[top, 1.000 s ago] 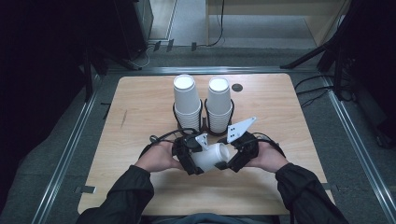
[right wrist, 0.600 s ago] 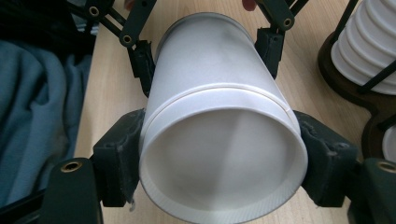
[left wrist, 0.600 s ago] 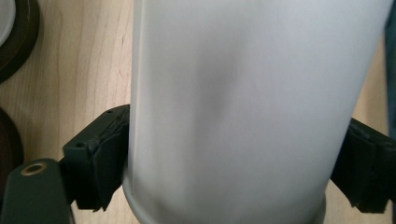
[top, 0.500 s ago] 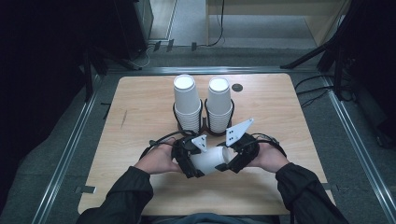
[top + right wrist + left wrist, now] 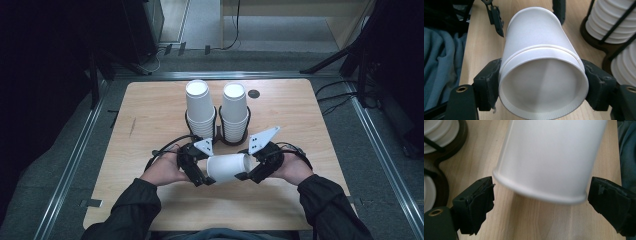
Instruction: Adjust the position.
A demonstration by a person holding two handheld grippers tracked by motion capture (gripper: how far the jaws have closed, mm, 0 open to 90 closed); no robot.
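Note:
A white paper cup (image 5: 227,167) lies on its side just above the wooden table (image 5: 150,115), between the two hands. My right gripper (image 5: 246,167) is shut on one end, and its jaws have just been closing. In the right gripper view the pads (image 5: 487,85) press both sides of the cup (image 5: 541,30), which has a ridge round its middle. My left gripper (image 5: 206,172) is open and its jaws have just been opening. In the left gripper view the cup's other end (image 5: 549,157) sits between the pads (image 5: 477,202) with a sliver of space on each side.
Two tall stacks of upside-down white cups (image 5: 200,107) (image 5: 235,107) stand in a dark wire holder (image 5: 218,135) just behind the hands, close to both grippers. A round hole (image 5: 254,93) sits near the table's far edge. Metal rails run along both sides of the table.
Both hands and the cup stay in nearly the same place. Jaw movement is too small to make out in the high view.

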